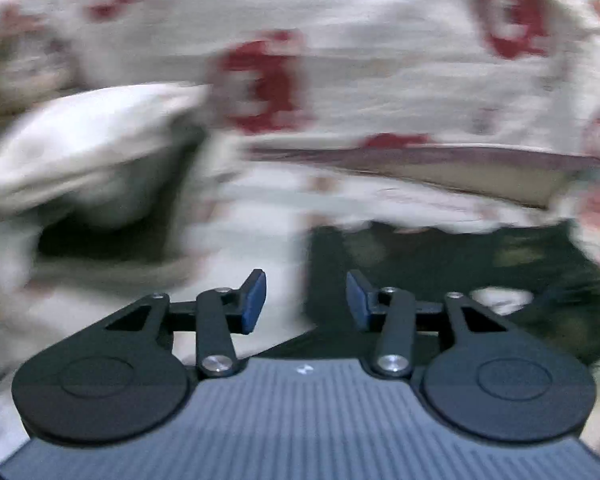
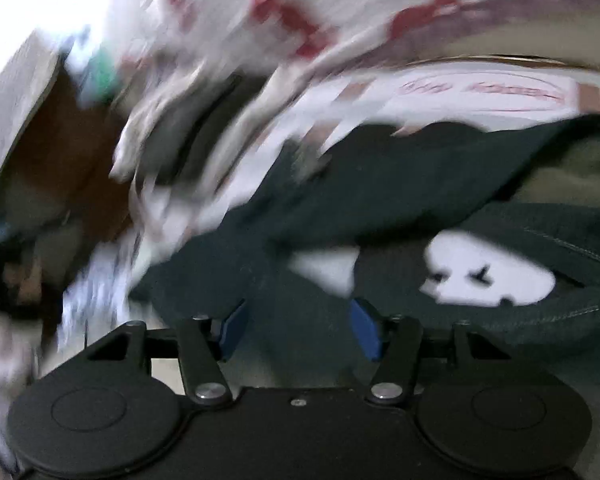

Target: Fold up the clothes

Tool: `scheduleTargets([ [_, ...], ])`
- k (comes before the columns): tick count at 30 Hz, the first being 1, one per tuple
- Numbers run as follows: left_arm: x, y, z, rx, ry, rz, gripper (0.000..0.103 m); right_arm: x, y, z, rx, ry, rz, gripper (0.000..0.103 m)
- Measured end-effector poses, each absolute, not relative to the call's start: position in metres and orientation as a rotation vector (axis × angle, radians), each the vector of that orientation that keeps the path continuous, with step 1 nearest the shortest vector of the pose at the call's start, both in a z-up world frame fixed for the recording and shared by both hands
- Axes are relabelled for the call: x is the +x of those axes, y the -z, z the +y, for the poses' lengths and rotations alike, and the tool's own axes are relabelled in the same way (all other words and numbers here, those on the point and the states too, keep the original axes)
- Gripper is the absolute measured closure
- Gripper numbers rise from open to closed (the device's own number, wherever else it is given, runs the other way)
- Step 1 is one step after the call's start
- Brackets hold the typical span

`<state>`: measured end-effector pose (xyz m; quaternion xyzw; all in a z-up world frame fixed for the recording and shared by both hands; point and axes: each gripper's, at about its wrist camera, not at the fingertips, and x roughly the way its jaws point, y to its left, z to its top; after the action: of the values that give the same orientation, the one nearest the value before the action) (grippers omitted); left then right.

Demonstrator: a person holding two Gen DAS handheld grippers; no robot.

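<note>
A white garment with red and purple prints (image 1: 340, 80) fills the upper part of the left wrist view, blurred; its collar edge (image 1: 420, 160) runs across the middle. My left gripper (image 1: 306, 300) stands open below it with nothing between its blue pads. In the right wrist view the same printed white garment (image 2: 300, 40) lies across the top, over a dark green garment (image 2: 380, 192) with a white print (image 2: 488, 280). My right gripper (image 2: 300, 328) is open above the dark cloth, its pads apart and clear of the fabric.
A white pillow-like bundle (image 1: 84, 148) lies at the left in the left wrist view. Brown surface (image 2: 60, 152) shows at the left of the right wrist view, with a small green patch (image 2: 104, 72) above it. Both views are motion-blurred.
</note>
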<state>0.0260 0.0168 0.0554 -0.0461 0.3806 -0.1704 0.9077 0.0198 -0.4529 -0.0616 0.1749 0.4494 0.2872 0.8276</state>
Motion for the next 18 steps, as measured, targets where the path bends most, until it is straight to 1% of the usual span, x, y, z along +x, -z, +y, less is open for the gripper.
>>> scheduleTargets([
  [1, 0.052, -0.049, -0.001, -0.115, 0.424, 0.839, 0.060, 0.027, 0.062, -0.444, 0.263, -0.552, 0.936, 0.041],
  [3, 0.097, -0.025, -0.018, -0.165, 0.348, 0.939, 0.065, 0.041, 0.063, -0.426, 0.048, -0.436, 0.894, 0.041],
  [5, 0.135, -0.001, -0.032, -0.190, 0.266, 1.006, 0.065, 0.055, 0.064, -0.408, -0.163, -0.317, 0.844, 0.041],
  [6, 0.145, 0.011, -0.036, -0.184, 0.240, 1.017, 0.065, 0.065, 0.063, -0.406, -0.191, -0.301, 0.839, 0.043],
  [8, 0.152, 0.032, -0.039, -0.183, 0.226, 1.020, 0.061, 0.088, 0.061, -0.419, -0.106, -0.316, 0.859, 0.043],
  [10, 0.148, 0.053, -0.038, -0.216, 0.187, 1.017, 0.061, 0.105, 0.066, -0.439, -0.003, -0.303, 0.903, 0.042],
  [12, 0.140, 0.062, -0.026, -0.238, 0.012, 0.969, 0.062, 0.115, 0.073, -0.460, 0.094, -0.283, 0.952, 0.043],
  [14, 0.135, 0.066, -0.012, -0.248, -0.069, 0.930, 0.061, 0.108, 0.077, -0.476, 0.179, -0.269, 0.974, 0.042],
  [18, 0.134, 0.079, 0.012, -0.362, -0.015, 0.970, 0.061, 0.094, 0.089, -0.502, 0.405, -0.226, 0.977, 0.042],
])
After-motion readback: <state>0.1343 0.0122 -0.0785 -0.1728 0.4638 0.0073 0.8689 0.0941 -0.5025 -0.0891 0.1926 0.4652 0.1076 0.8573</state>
